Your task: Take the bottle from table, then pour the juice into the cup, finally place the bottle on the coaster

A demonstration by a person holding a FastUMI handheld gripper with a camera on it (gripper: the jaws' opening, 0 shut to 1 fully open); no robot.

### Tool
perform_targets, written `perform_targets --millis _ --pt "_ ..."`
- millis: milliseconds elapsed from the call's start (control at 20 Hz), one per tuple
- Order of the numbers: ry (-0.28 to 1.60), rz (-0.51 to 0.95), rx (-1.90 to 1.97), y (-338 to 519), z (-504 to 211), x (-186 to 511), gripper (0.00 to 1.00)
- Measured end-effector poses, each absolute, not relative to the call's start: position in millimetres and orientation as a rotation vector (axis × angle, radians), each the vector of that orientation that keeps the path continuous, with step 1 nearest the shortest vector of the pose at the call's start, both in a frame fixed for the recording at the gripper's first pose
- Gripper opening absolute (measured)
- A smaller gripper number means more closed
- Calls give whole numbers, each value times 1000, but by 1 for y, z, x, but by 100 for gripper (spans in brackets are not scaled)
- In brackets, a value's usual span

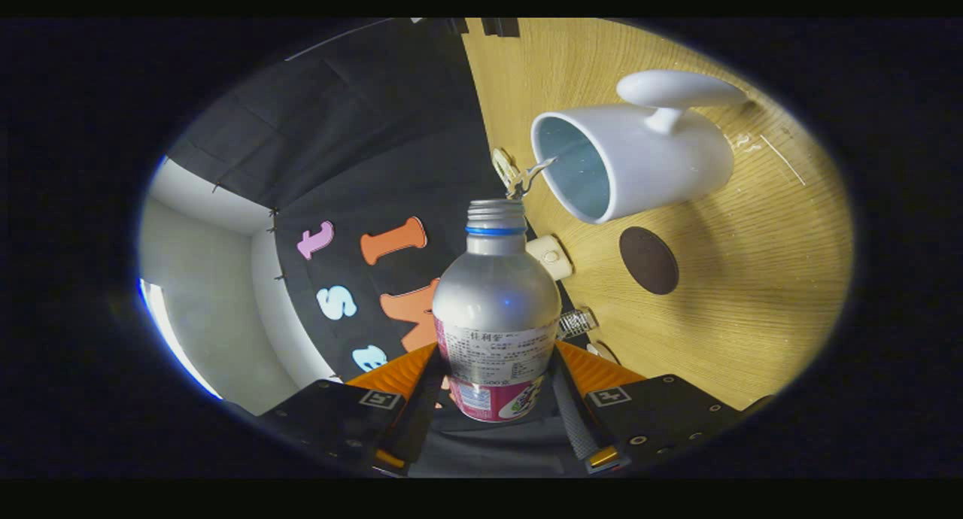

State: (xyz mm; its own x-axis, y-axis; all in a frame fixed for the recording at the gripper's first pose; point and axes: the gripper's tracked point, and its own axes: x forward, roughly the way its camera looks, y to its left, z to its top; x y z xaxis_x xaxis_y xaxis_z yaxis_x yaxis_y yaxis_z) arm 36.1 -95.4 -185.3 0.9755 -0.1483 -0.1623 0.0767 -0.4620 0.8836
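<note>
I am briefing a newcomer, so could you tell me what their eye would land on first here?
The silver bottle, clamped between the fingers of the gripper, uncapped. Beyond its mouth sits the white cup on the wooden table, opening facing the bottle. The dark round coaster lies beside the cup.

Bottle (496, 308) label print: illegible

The gripper (496, 399) has two flat dark plates at its base, each with small round screws and one square printed marker. Ribbed orange pieces sit behind the fingers (575, 421). One finger shows a fine woven texture.
</note>
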Motion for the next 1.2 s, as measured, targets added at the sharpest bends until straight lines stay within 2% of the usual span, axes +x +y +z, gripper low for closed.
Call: perform_targets --millis 1200 --pt "-126 -248 2204 -103 -169 48 75"
